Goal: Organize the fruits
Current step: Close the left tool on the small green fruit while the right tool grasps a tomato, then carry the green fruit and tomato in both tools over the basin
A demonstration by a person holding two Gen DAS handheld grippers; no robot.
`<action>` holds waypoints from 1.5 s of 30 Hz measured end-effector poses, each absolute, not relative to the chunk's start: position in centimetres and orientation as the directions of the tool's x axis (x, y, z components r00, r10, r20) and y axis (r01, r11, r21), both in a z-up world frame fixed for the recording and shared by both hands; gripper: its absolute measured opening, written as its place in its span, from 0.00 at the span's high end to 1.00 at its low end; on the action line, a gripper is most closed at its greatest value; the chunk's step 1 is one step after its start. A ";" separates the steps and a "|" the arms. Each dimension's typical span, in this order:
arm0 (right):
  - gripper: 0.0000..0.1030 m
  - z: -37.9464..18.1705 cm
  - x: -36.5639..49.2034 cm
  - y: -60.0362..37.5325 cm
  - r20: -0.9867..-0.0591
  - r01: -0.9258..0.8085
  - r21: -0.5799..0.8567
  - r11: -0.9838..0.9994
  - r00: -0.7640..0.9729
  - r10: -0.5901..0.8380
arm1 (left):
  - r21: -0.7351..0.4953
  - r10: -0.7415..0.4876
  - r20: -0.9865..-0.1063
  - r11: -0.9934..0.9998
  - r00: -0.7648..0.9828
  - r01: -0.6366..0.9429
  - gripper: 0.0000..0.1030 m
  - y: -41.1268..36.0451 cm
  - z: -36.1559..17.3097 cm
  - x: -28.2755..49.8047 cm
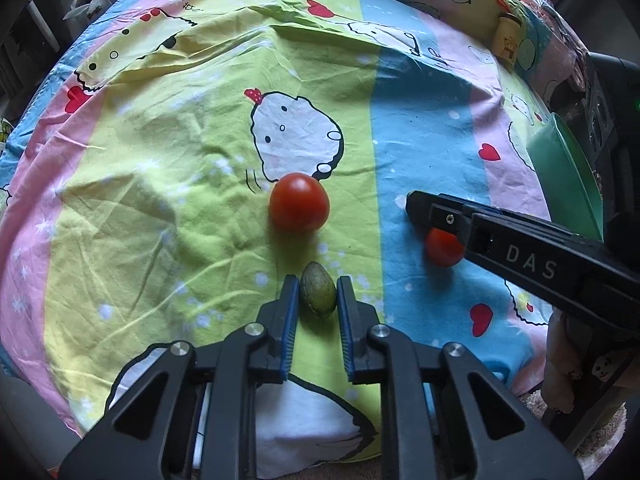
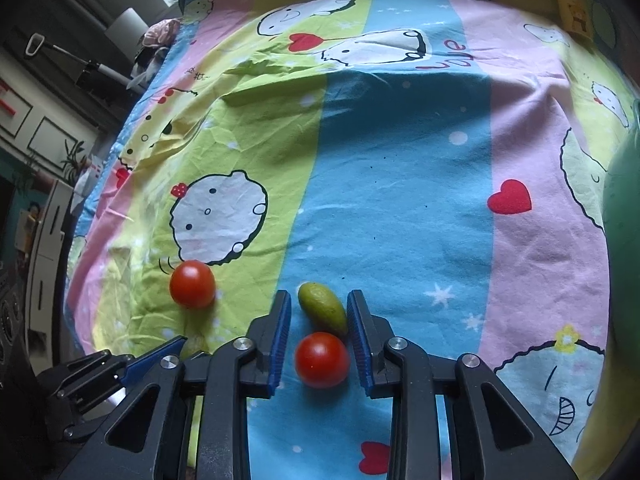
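Green fruit (image 1: pixel 318 294) clamped in left fingers (image 1: pixel 290 312); right fingers (image 2: pixel 280 332) straddle small tomato (image 2: pixel 322 360), grip unclear.

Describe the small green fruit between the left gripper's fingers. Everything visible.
The green fruit is small and egg-shaped, with dull olive skin that is faintly mottled and darker along its edges. Its narrower end points away from the camera. It sits on the yellow-green stripe of the cartoon bedsheet, apparently resting on it. The left gripper is shut on it, with a blue ribbed pad against each side. Nothing else touches it.
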State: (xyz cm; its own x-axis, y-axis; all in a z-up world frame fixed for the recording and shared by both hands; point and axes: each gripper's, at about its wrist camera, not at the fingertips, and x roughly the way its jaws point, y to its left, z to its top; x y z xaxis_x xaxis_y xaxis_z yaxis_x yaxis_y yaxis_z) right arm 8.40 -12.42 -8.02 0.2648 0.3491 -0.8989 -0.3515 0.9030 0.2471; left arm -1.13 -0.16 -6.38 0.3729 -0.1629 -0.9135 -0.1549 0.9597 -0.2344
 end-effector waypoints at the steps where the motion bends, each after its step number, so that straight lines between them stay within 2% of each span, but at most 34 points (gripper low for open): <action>1: 0.76 -8.0 8.4 -12.5 -0.897 -0.351 0.253 0.902 0.265 0.354 | -0.238 -0.166 -0.912 0.959 0.375 -0.155 0.82 -0.1 -6.3 -1.2; 10: 0.77 -7.3 8.6 -13.3 -0.873 -0.331 0.297 0.896 0.286 0.395 | -0.266 -0.188 -0.884 0.955 0.428 -0.129 0.82 -0.6 -4.7 -1.0; 19: 0.77 -4.6 8.8 -16.8 -0.795 -0.255 0.404 0.878 0.376 0.476 | -0.320 -0.238 -0.814 0.945 0.530 -0.066 0.82 -2.1 -0.9 0.3; 38: 0.76 0.8 7.4 -29.9 -0.644 0.023 0.489 0.872 0.684 0.343 | -0.340 -0.414 -0.680 0.909 0.605 0.240 0.82 -12.7 5.1 5.9; 45: 0.76 1.1 6.3 -33.7 -0.637 0.139 0.498 0.856 0.728 0.253 | -0.352 -0.488 -0.664 0.872 0.566 0.339 0.82 -16.8 5.2 7.6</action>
State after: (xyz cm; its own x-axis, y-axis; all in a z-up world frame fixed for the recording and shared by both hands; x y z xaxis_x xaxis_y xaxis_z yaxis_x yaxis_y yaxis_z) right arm 6.32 -33.67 1.11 0.7280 0.2527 -0.6373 0.1385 0.8562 0.4977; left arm 7.56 -16.80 5.21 0.5662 -0.4882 -0.6641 0.3390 0.8723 -0.3523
